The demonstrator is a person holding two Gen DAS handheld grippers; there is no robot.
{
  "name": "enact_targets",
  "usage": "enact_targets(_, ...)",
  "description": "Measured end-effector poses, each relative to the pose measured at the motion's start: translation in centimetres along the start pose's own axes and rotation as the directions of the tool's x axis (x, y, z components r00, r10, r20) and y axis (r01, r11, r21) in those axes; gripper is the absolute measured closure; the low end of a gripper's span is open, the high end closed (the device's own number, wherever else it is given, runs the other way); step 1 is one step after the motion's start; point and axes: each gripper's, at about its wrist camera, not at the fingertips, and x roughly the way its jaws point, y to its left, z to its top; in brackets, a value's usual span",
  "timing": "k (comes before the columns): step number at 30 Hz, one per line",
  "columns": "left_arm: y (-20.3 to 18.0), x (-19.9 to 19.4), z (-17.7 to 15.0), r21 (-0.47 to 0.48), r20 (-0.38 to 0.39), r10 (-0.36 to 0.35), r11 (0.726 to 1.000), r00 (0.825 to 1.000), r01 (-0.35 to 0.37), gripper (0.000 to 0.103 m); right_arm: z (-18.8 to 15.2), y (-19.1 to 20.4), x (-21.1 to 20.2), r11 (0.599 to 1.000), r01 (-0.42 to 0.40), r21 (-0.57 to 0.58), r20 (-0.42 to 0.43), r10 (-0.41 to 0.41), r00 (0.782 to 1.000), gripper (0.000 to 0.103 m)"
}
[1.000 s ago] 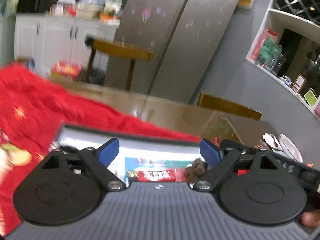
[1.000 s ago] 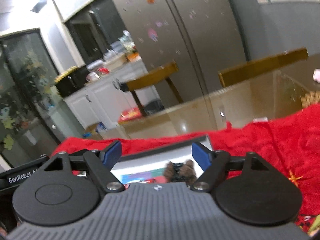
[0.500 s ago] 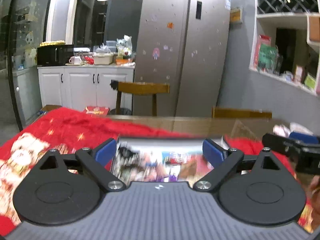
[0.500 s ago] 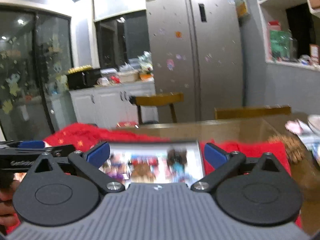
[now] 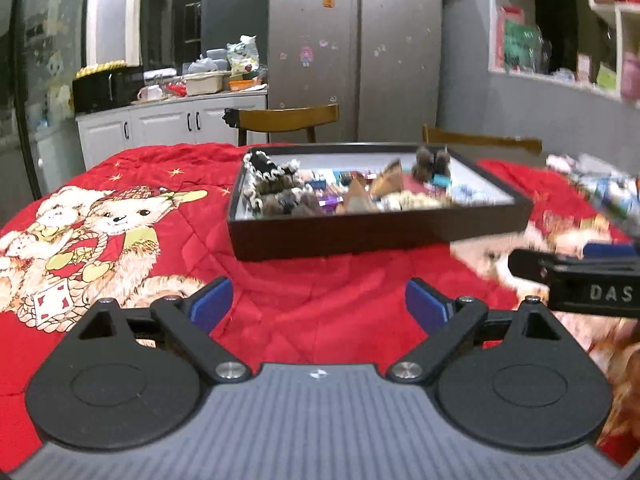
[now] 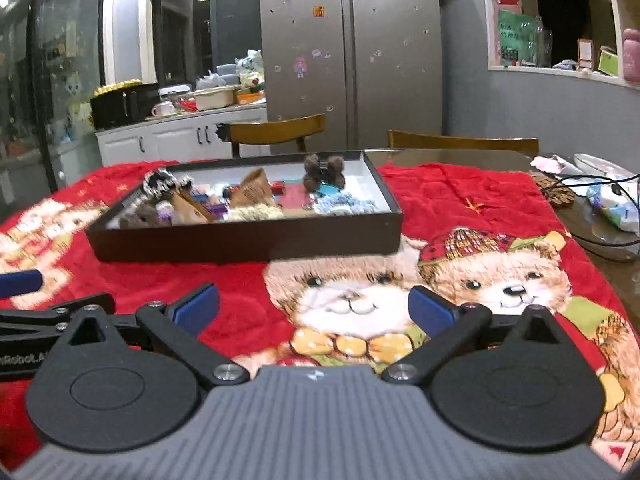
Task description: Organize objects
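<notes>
I see both my left gripper (image 5: 319, 305) and right gripper (image 6: 313, 310) spread wide and empty, the tray (image 6: 248, 242) well ahead of them.

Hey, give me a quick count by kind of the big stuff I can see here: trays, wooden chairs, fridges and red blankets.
Tray: 1
Wooden chairs: 2
Fridge: 1
Red blanket: 1
Total: 5
</notes>
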Motion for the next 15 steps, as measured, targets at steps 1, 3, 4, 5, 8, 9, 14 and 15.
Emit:
enact_targets(1,-0.1,0.1,-0.3,0.013,-0.006,0.007,1.0,1.0,-0.007,0.008,0.0,-0.1,0.3,1.0,-0.005,0.002,-0.024,0.005,1.0,0.0)
enact_targets(3,-0.3,0.2,-0.3,0.022,-0.032,0.003,1.0,0.999,-0.002,0.008,-0.3,-0.8,0.1,0.999,0.008,0.033,-0.026,-0.008,1.0,0.0)
enact_targets(4,-0.2,0.1,-0.4,0.02,-0.028,0.006,1.0,1.0,-0.006,0.008,-0.3,-1.0,-0.1,0.999,0.02,0.049,-0.016,-0.019,1.0,0.0)
enact_targets(5,-0.3,0.2,-0.3,0.014,-0.023,0.014,1.0,1.0,-0.013,0.008,-0.4,-1.2,-0.3,0.998,0.024,0.061,-0.011,-0.023,1.0,0.0)
enact_targets(8,0.0,0.1,-0.2,0.0,-0.021,0.018,1.0,1.0,-0.018,0.008,-0.6,-1.4,-0.1,0.997,0.011,0.074,-0.033,-0.009,0.999,0.0)
enact_targets(9,0.0,0.2,-0.2,-0.001,-0.026,0.019,1.0,0.999,-0.019,0.008,-0.6,-1.2,-0.1,0.998,0.011,0.063,-0.039,-0.009,0.999,0.0)
enact_targets(14,-0.2,0.4,0.2,0.01,-0.039,0.026,1.0,0.999,-0.026,0.008,-0.6,0.5,-0.1,0.999,0.008,-0.042,-0.046,-0.01,0.999,0.0)
enact_targets(15,-0.2,0.3,0.2,0.011,-0.036,0.027,1.0,0.999,-0.027,0.008,-0.6,0.7,-0.1,0.998,0.011,-0.054,-0.049,-0.014,0.999,0.0)
